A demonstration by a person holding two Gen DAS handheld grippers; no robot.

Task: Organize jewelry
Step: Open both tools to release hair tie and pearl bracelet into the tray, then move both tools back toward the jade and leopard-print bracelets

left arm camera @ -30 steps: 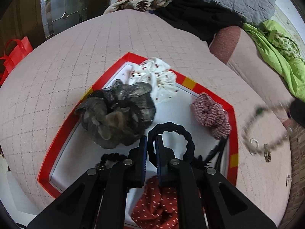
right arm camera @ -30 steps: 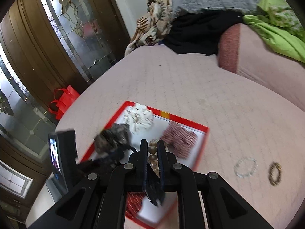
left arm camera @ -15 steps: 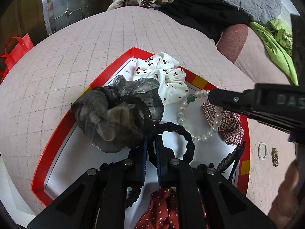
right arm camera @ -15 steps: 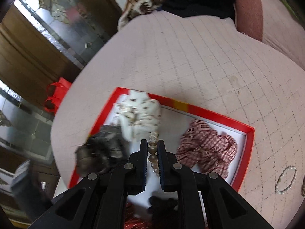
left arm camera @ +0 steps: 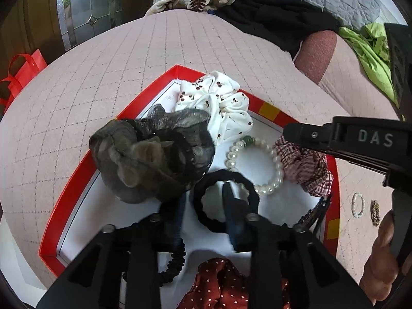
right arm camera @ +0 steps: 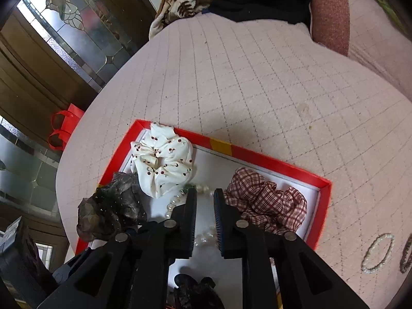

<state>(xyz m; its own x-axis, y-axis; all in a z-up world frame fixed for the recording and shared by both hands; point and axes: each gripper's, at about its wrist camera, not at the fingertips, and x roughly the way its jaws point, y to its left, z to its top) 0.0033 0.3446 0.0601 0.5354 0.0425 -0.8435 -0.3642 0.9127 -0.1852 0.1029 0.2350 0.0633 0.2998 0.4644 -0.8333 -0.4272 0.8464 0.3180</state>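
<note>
Your left gripper (left arm camera: 203,200) sits low in the centre of its frame with fingers spread apart; one finger pokes through the black hair tie (left arm camera: 225,203), which lies loose on the white floor of the red tray (left arm camera: 77,180). Just right of centre the pearl bracelet (left arm camera: 257,164) lies flat in the tray, between the white cherry-print scrunchie (left arm camera: 219,103) above and the plaid scrunchie (left arm camera: 303,164) to its right. Your right gripper (right arm camera: 204,200) hangs over the bracelet, fingers parted and gripping nothing. A grey gauze scrunchie (left arm camera: 149,154) fills the tray's left. At lower right of the right-wrist frame, two bracelets (right arm camera: 378,252) rest on the pink quilt (right arm camera: 257,77).
</note>
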